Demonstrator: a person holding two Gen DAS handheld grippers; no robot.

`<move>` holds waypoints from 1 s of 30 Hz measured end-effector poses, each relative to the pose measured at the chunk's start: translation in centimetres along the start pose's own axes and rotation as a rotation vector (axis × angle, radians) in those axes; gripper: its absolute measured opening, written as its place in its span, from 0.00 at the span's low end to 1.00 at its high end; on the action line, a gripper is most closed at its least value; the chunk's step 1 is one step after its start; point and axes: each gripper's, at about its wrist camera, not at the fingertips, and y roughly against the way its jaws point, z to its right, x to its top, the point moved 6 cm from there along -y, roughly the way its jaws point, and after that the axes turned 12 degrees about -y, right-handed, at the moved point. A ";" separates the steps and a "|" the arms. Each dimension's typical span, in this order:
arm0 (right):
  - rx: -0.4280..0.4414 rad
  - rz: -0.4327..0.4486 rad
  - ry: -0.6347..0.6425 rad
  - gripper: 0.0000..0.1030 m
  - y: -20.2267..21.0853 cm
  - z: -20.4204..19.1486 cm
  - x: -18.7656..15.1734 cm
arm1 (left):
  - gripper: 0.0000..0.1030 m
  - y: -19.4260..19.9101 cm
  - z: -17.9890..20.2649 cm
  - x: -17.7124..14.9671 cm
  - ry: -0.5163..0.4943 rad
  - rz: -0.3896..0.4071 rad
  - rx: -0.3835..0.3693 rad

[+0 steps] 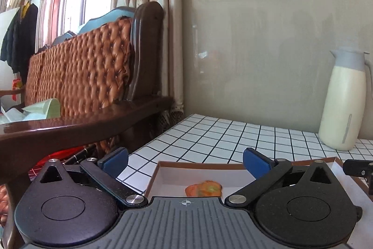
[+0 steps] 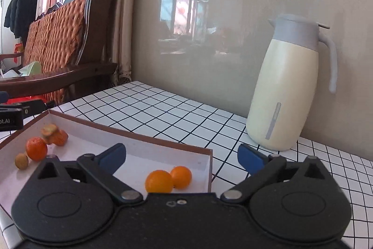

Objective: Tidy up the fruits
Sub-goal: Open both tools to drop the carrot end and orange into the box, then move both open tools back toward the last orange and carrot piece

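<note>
**Fruits lie in the shallow box, both jaws wide and empty**

Two oranges (image 2: pixel 168 179) touch between the right gripper (image 2: pixel 181 159) jaws. A mandarin (image 2: pixel 36 148) and small pieces sit beyond its left jaw. The box (image 2: pixel 149 140) rests on the tiled counter (image 2: pixel 167 113); the left gripper (image 1: pixel 185 163) hovers over its corner. A jug (image 2: pixel 289 90) stands beyond the right jaw.

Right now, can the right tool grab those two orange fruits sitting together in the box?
Probably yes. The right tool is open and holds nothing, and the two orange fruits lie uncovered on the box floor just below its tips. Nothing sits between them; the box's low wall is off to the side.
</note>
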 end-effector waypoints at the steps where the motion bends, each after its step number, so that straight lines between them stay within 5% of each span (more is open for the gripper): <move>1: -0.001 0.010 -0.006 0.94 0.3 0.2 0.1 | 1.00 0.2 -0.1 0.1 0.009 0.004 0.001; 9: -0.037 0.046 -0.018 0.94 1.4 0.9 0.3 | 1.00 2.8 0.8 0.7 0.033 0.037 -0.033; 13: -0.154 0.071 0.006 0.94 1.6 3.2 0.5 | 1.00 3.5 2.4 1.4 0.024 0.061 -0.070; 21: -0.382 -0.024 -0.084 0.94 1.3 12.5 -1.7 | 1.00 3.3 6.4 1.6 0.000 0.046 -0.152; 30: -0.468 -0.168 -0.073 0.89 -1.6 16.3 -5.0 | 1.00 4.3 11.1 2.6 -0.044 0.075 -0.238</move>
